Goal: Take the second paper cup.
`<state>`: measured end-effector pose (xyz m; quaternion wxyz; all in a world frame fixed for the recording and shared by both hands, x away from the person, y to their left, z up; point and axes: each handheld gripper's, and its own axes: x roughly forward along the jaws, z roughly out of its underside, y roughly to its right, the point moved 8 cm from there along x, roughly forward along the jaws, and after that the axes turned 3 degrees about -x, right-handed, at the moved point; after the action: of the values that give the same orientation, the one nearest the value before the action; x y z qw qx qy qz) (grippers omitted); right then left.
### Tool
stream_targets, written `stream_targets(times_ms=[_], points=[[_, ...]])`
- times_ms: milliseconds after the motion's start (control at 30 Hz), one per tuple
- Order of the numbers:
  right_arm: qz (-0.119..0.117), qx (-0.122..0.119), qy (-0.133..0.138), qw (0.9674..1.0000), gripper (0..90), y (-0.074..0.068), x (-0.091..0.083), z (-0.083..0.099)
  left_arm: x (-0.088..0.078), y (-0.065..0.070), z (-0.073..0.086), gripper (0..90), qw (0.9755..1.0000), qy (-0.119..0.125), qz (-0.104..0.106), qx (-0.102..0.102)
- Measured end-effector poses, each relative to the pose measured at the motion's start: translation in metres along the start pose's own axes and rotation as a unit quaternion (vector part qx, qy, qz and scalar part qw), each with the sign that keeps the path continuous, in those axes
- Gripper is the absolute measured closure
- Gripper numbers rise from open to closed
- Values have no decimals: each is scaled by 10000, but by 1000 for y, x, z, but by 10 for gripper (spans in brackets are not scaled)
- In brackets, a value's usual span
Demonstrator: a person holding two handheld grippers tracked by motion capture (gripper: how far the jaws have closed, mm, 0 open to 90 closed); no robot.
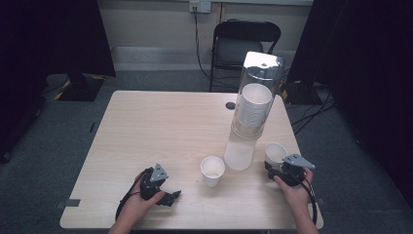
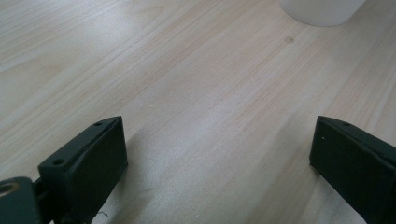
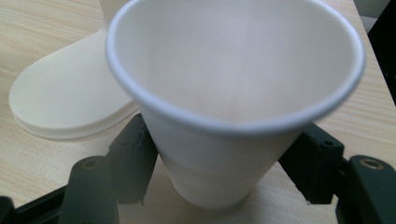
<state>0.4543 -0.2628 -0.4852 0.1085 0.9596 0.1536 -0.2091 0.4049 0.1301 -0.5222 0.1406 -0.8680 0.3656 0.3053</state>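
You had two loose paper cups on the table: one cup near the middle and a second cup at the right. One clear dispenser tube stood there with a stack of cups inside, too tightly nested to count. One folding chair stood behind. You held two grippers.

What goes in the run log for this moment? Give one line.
right gripper: around paper cup, upright on table | left gripper: open, empty | second cup: beside dispenser

The wooden table bears 2 paper cups and a cup dispenser.
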Motion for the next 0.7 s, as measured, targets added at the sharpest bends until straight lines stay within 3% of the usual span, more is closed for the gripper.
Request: stream_targets(times_ms=[267,433,500,700], points=[[21,82,57,9999,315,4,2,1,0,0,0,32,10000,-14,-4,5],[198,-63,-3,9998,281,13,10,-5,0,0,0,32,10000,-14,-3,4],[146,-53,-71,9999,194,10,10,-3,0,0,0,30,10000,-10,6,14],[-84,-76,-18,9999,148,-1,-4,2,2,1,0,0,10000,-50,27,35]])
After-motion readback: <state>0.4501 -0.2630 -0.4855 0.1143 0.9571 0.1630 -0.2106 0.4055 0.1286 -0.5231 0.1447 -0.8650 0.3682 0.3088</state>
